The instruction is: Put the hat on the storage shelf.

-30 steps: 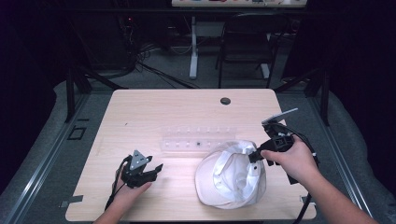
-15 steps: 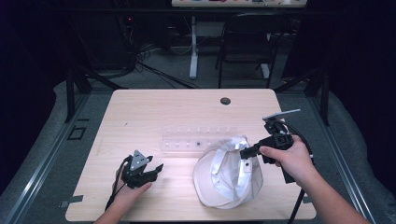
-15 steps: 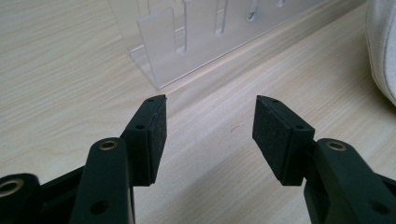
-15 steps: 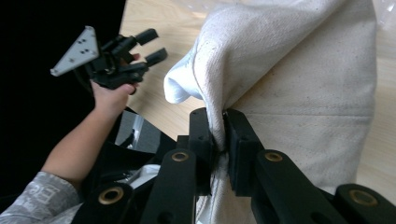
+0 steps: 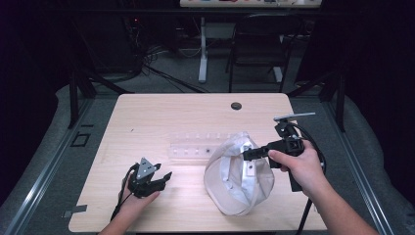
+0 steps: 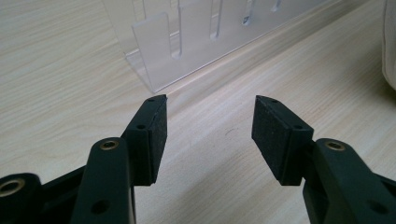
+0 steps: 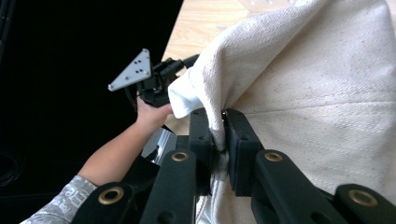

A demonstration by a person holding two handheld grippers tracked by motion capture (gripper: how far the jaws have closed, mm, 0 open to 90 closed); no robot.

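Between the black jaws of the right gripper [image 7: 218, 140] a fold of a cream cloth cap [image 5: 240, 178] is clamped, as is seen in the right gripper view. From above, that gripper [image 5: 246, 154] is seen reaching leftward over the cap, which is tilted up on the right half of the wooden table [image 5: 161, 112], toward its near edge. The left gripper [image 5: 165, 177] is rested low near the front left of the table, well apart from the cap, and its jaws are held apart with nothing between them [image 6: 208, 128]. A clear plastic rack [image 6: 187, 42] with slots is seen just beyond those jaws, lying near the table's middle.
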